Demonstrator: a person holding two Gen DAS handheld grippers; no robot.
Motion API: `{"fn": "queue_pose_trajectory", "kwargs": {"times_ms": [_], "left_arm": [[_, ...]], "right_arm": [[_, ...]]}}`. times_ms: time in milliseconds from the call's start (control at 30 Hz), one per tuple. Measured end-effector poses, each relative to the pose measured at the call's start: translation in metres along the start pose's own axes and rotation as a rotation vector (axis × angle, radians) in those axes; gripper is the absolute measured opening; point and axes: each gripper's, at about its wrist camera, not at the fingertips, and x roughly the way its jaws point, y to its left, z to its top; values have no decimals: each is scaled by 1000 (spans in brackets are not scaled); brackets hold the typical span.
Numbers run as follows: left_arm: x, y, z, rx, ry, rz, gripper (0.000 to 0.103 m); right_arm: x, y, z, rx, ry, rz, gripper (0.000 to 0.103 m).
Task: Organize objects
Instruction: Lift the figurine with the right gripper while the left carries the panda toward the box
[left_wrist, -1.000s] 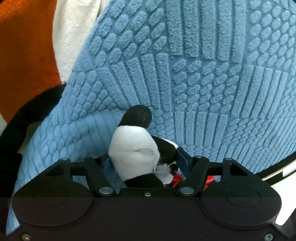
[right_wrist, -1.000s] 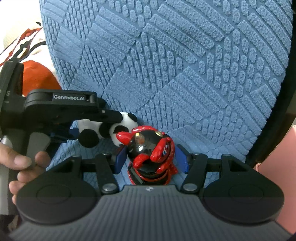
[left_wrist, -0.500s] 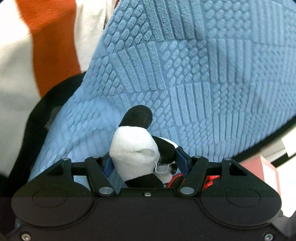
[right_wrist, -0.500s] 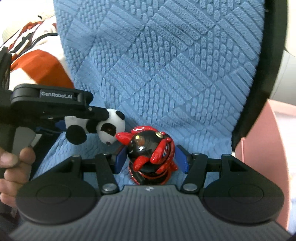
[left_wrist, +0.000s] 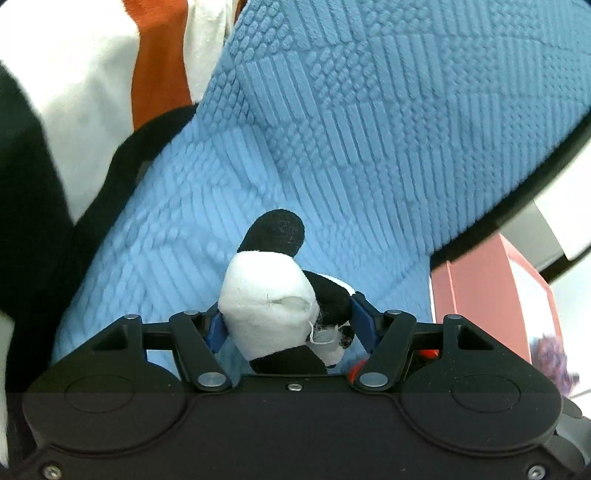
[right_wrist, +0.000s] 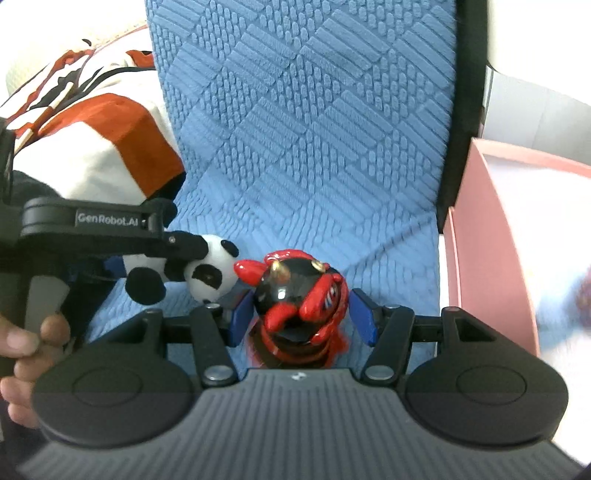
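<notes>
Right wrist view: right gripper (right_wrist: 301, 315) clasps red-black figurine (right_wrist: 301, 295); left gripper (left_wrist: 286, 323) grips plush panda (left_wrist: 273, 299). Both picked; pink box (right_wrist: 487, 258) placement remains.

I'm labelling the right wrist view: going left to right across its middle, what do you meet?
Person's hand → black-and-white plush panda → glossy red-and-black devil figurine → pink box.
</notes>
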Motion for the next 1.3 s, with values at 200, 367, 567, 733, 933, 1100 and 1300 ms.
{"fn": "queue_pose_trajectory", "kwargs": {"times_ms": [200,367,567,733,933,1100,1300], "left_arm": [[-14,-10,-34,16,4,-22,64],[-20,-15,-55,13,24,-13,64],[-18,-14,-57,14,36,-5,64],[-16,-12,-55,-1,43,-2,64],[-14,-12,-53,-2,48,-1,64],[-13,-11,-52,-2,55,-6,64],[-21,-16,-54,37,43,-21,64]], "right_arm": [[-19,3,-22,18,10,10,60],[-35,3,-39,39,16,5,59],[-37,3,-44,56,-4,-19,58],[-27,0,-44,71,23,-3,64],[-8,5,-50,81,73,-9,66],[1,1,-56,158,93,-9,61],[-12,3,-55,121,81,-46,61]]}}
